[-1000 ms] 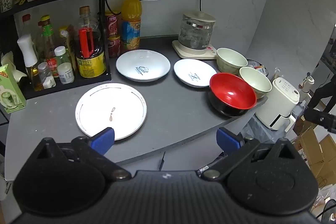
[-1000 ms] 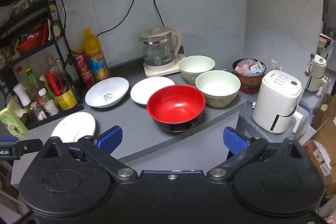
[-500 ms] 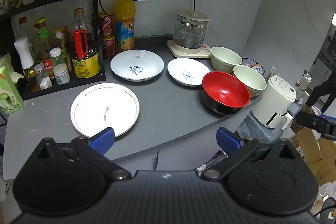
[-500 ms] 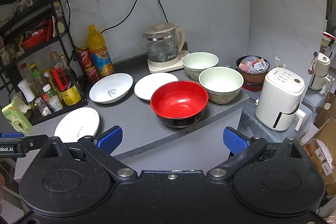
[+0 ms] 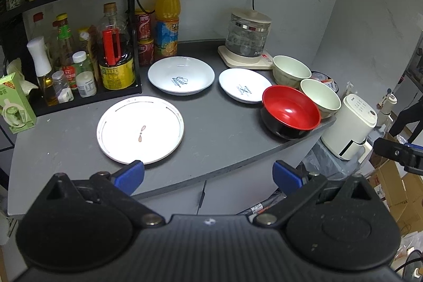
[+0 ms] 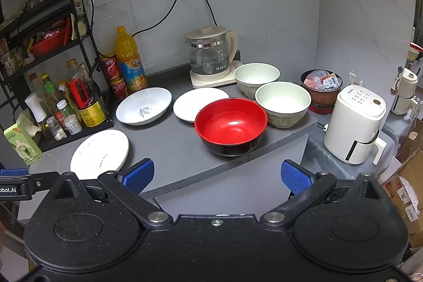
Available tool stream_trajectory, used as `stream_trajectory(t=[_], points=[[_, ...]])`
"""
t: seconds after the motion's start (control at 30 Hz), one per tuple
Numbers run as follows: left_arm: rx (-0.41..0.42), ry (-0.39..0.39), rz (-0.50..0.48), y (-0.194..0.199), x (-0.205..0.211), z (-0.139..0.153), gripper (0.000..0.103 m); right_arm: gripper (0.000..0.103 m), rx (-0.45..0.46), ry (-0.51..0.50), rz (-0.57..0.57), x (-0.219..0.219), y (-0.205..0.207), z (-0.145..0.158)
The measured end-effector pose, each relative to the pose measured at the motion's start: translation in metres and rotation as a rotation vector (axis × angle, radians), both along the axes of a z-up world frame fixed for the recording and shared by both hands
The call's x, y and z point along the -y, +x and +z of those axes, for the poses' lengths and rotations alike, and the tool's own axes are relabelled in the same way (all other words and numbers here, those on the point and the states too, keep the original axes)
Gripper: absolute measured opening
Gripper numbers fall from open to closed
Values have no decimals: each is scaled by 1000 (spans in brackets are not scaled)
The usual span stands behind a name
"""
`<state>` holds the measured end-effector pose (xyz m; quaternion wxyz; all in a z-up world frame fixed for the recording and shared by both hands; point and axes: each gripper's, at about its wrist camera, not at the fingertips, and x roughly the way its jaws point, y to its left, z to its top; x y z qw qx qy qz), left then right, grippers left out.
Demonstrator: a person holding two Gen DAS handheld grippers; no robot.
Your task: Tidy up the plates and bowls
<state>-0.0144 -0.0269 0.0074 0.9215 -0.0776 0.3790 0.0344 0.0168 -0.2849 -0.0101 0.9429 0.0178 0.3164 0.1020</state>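
Both tongs released, holding nothing, hovering off the bench front edge. Left tongs sit just short of the flat plate, likely the stack base. Right tongs face the red bowl; two pale bowls beyond it, two white dishes further left. Nothing stacked yet.

A flat white plate with a thin rim line lay nearest the counter's front edge; behind it sat a deep white dish with blue lettering; beside that, a smaller white plate; a red bowl, black outside, stood upright near two pale green bowls, all empty.
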Motion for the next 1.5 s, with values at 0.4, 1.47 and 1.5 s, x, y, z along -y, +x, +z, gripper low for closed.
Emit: stream_trajectory(t=[0.4,1.47,1.5], points=[[0,5,3,-3,-2,0,102,103,0,-4,9,0,-1,-1],[-21,2,17,2,3,-5,102,103,-12,-10,11,3,4,-4],[-20,2,17,3,5,-4,102,103,-12,-9,10,4,5,-4]])
